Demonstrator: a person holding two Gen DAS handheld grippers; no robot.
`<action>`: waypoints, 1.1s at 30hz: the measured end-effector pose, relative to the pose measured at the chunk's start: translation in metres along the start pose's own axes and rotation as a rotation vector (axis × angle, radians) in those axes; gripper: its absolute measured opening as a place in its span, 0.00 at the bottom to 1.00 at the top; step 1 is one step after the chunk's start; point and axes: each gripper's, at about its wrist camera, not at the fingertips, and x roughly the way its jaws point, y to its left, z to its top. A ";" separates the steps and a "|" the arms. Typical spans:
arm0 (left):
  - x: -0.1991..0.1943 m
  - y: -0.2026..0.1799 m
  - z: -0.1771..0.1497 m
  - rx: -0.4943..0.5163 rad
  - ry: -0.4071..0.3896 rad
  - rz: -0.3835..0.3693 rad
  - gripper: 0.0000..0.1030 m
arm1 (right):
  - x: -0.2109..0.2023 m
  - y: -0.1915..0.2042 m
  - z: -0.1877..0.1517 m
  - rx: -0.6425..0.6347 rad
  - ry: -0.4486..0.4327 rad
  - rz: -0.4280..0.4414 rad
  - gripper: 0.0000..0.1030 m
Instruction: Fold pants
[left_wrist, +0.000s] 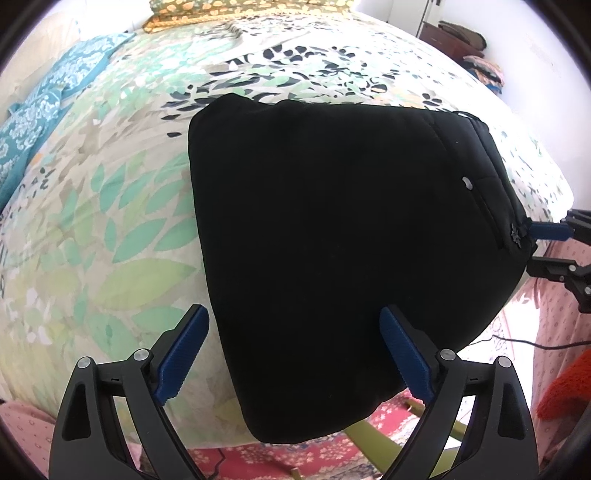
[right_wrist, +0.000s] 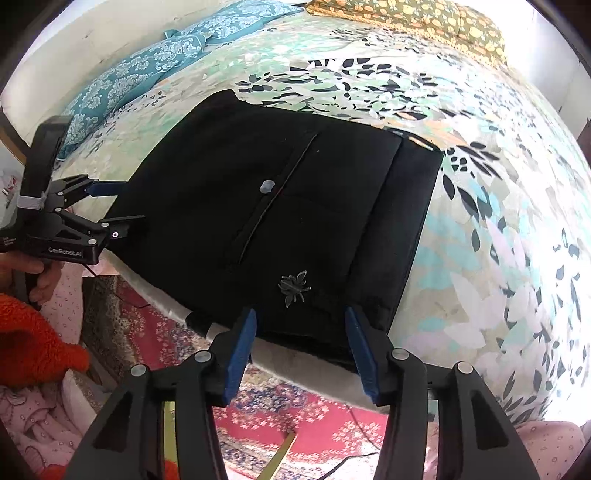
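Left gripper (left_wrist: 293, 354), fingers spread wide, empty, at 6 o'clock straddling the near edge of the folded black pants (left_wrist: 343, 229). Right gripper (right_wrist: 301, 350), likewise parted and empty, at the pants' near hem by a spider motif (right_wrist: 294, 287). The pants lie flat at the corner of the leaf-print bedspread (left_wrist: 110, 206); a teal pillow (right_wrist: 147, 70) at 11 o'clock.

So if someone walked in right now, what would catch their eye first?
The black pants, folded into a compact block at the near edge of the leaf-print bedspread, partly overhanging it. The left gripper and right gripper sit open at its near edge. A silvery insect emblem and a pale button stand out on the dark cloth.
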 end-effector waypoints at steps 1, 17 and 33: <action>0.000 0.001 0.000 -0.004 0.002 -0.003 0.92 | -0.002 -0.004 -0.001 0.022 0.001 0.022 0.50; -0.011 0.015 0.000 -0.072 -0.022 0.007 0.92 | -0.026 -0.003 -0.006 -0.019 0.012 -0.047 0.50; -0.012 0.062 -0.001 -0.281 -0.031 -0.018 0.92 | -0.009 -0.050 0.011 0.120 -0.005 0.218 0.52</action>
